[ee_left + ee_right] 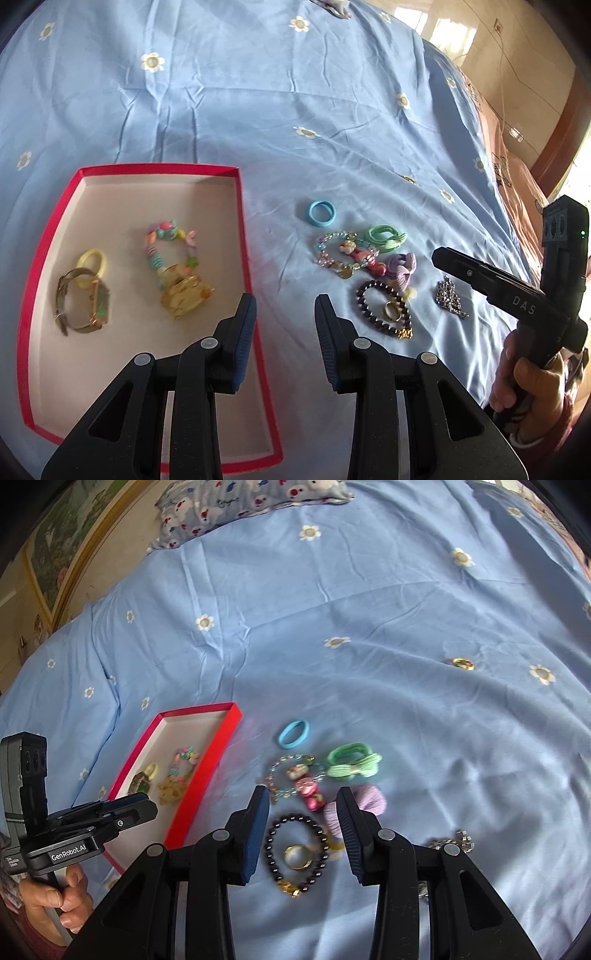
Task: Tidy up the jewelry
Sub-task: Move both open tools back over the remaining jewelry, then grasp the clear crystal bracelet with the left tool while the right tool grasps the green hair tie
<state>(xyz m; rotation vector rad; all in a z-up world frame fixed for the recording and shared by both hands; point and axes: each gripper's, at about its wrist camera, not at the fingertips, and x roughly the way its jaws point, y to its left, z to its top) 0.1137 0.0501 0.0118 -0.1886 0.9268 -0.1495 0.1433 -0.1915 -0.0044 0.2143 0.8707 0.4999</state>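
Bright, soft daylight on the blue bedsheet (pixel 295 110), with blown-out glare at a window (pixel 443 27) top right in the left wrist view. Strong fisheye bending and dark vignette at all edges. Slight blur on the jewelry in the red tray (pixel 48 266); only faint shadows.

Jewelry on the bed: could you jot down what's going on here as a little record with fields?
surface: blue flowered bedsheet
container: red box, open, on the sheet
in the box: yellow ring, watch, colourful bead bracelet, gold piece
loose on the sheet: blue ring, green hair tie, charm bracelet, purple hair tie, dark bead bracelet, gold ring inside it, silver chain
left claw: open, empty
right claw: open, empty, above the dark bead bracelet
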